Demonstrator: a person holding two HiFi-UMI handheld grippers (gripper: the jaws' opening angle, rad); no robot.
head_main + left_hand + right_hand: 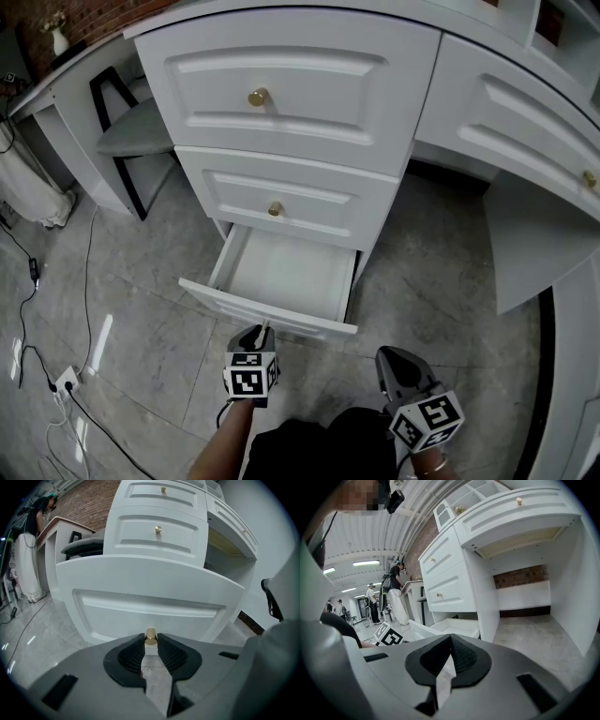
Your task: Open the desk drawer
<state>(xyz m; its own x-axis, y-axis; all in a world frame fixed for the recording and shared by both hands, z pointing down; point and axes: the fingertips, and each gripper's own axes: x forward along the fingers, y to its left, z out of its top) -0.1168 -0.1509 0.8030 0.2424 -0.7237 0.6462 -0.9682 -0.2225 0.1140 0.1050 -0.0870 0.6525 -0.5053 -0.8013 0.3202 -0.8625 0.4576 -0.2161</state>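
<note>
The white desk has three stacked drawers. Its bottom drawer (281, 281) stands pulled out and shows an empty white inside. My left gripper (261, 330) is shut on that drawer's small brass knob (150, 637), which sits between the black ribbed pads (131, 656) in the left gripper view. The drawer front (145, 604) fills that view. Two upper drawers (281, 84) with brass knobs (258, 97) are closed. My right gripper (398, 361) hangs to the right, above the floor, shut with nothing between its pads (461, 656); in its view the pulled-out drawer (445, 627) lies to the left.
A black-framed chair (131, 131) stands left of the drawer unit. Cables and a power strip (61, 380) lie on the tiled floor at the left. The desk's knee space (525, 244) opens on the right. People stand far back in the room (396, 592).
</note>
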